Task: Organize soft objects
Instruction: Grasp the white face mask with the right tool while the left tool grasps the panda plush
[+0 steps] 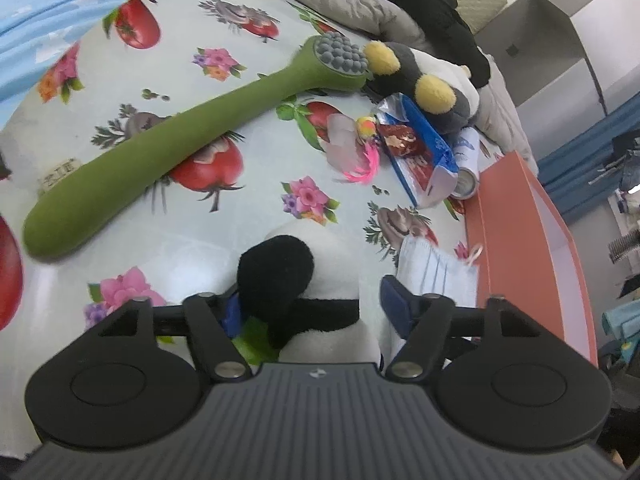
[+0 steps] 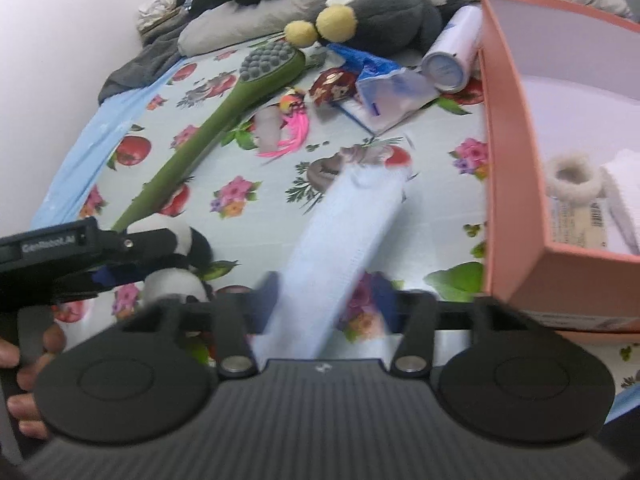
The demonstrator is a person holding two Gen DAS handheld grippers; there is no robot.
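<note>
Left gripper (image 1: pixel 310 306) sat low over the flowered tablecloth (image 1: pixel 224 80), jaws apart around a small panda plush (image 1: pixel 320 280); the far blue pad stood clear of the toy's white body, and the near pad was hidden behind its black ear, so no firm grip showed. Right gripper (image 2: pixel 326 300) also had its jaws parted, with a pale blue folded cloth (image 2: pixel 344 232) lying between them, blurred, and neither pad plainly pressing it. A person's hand (image 2: pixel 28 364) held the left tool's handle at the edge of the right wrist view.

Just beside the cloth stood a salmon-pink box (image 2: pixel 516 220), already holding a fluffy white ring (image 2: pixel 572 180) and some white items. Farther off lay a long green brush (image 1: pixel 168 148), a pink feathered toy (image 1: pixel 360 156), a torn blue packet (image 1: pixel 424 152), a white can (image 2: pixel 452 60) and a grey plush with yellow feet (image 1: pixel 432 84) against grey bedding.

Likely risks: with both jaws loose, the panda could tip or roll toward the brush, and the cloth could slide off and unfold on the table short of the box. A closing right gripper might also catch only one fold of cloth.
</note>
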